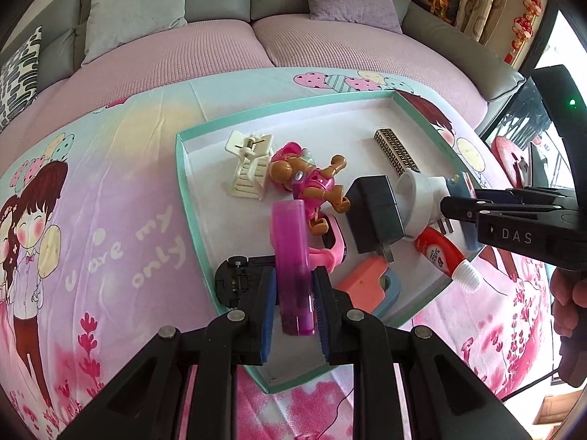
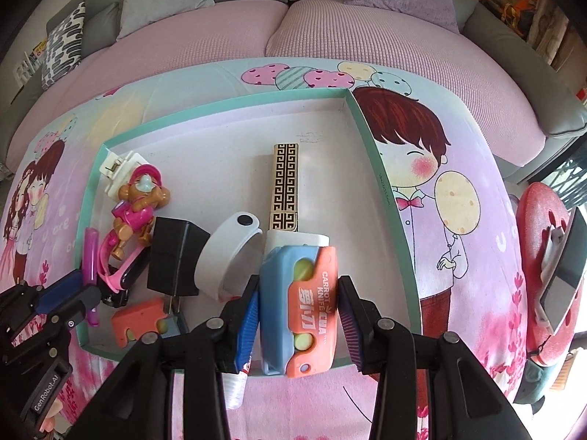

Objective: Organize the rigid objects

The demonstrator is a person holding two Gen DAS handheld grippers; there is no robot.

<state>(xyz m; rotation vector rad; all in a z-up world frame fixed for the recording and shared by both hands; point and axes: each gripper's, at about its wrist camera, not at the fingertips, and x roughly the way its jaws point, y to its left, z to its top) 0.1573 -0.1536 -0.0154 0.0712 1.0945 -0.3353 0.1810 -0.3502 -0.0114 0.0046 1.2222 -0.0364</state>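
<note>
left gripper [image 1: 293, 293]: clamped on purple tube [image 1: 293, 264], pads pressing both sides near its lower end
purple tube: translucent, no readable print; long axis runs away from the left camera, far end over the tray [image 1: 179, 168], near the toy dog [image 1: 308, 179]
right gripper [image 2: 297, 311]: clamped on carrot knife [image 2: 297, 304], blue pads against both flanks
carrot knife: blue body, orange cover; print "CARROT KNIFE" plus Chinese characters, text running along the length; long axis pointing away from the right camera, over the tray's near edge
gripper bodies: "DAS" on right one in left view; "GenRobot.AI" on left one in right view
cloth [image 1: 110, 220]: cartoon couple, "u are my only"
tray contents: patterned gold bar [image 2: 285, 187] lying lengthwise toward the sofa [image 2: 256, 36]; black charger [image 2: 176, 256]; white band [image 2: 227, 253]; second orange-blue knife [image 2: 141, 321]; white clip [image 1: 249, 168]; red-white tube [image 1: 444, 253] with Chinese characters, cap hanging over the tray rim
</note>
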